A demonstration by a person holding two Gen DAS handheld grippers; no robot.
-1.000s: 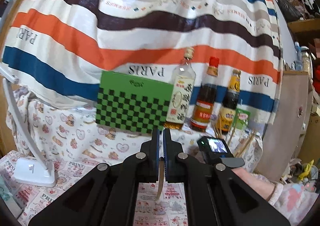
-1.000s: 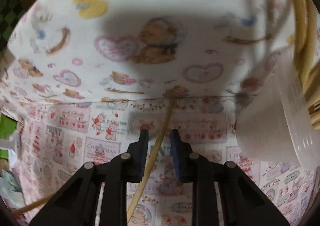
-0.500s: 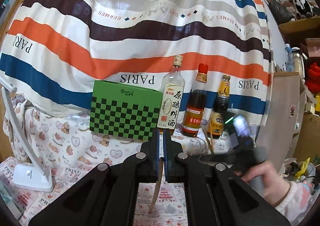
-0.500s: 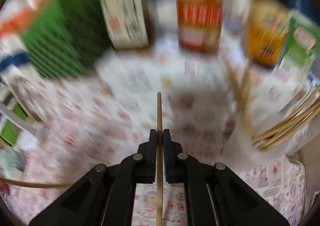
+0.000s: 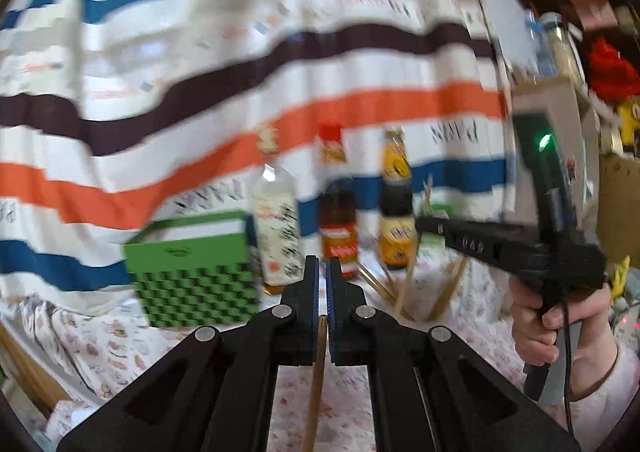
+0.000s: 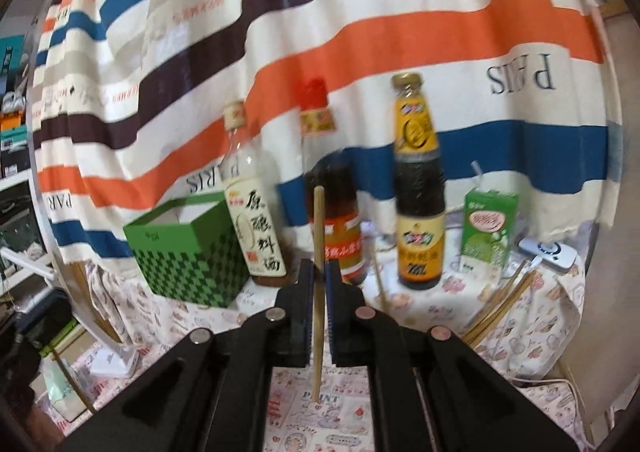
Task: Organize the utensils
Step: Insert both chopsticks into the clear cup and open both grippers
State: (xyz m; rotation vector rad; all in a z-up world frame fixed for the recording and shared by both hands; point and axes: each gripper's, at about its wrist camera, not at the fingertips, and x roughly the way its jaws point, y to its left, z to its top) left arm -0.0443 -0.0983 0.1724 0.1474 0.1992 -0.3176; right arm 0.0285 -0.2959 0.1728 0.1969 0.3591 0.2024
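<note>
Each claw is closed tight on one chopstick: the left claw holds a chopstick, the right claw another chopstick. Neither sits with the bunch of chopsticks yet, so both are left to put away.

A hanging cloth carries wavy stripes of cream, orange, dark brown and blue, with dark lettering. The open box is bright green, its sides checkered green and black, its inside white. Three bottles stand in a row: one clear with a cream label and black characters, one red-capped with an orange label, one dark with yellow labels. The carton is green. The tablecloth is white with pink cartoon prints. Both grippers' bodies are black, and the chopsticks are pale wood.
</note>
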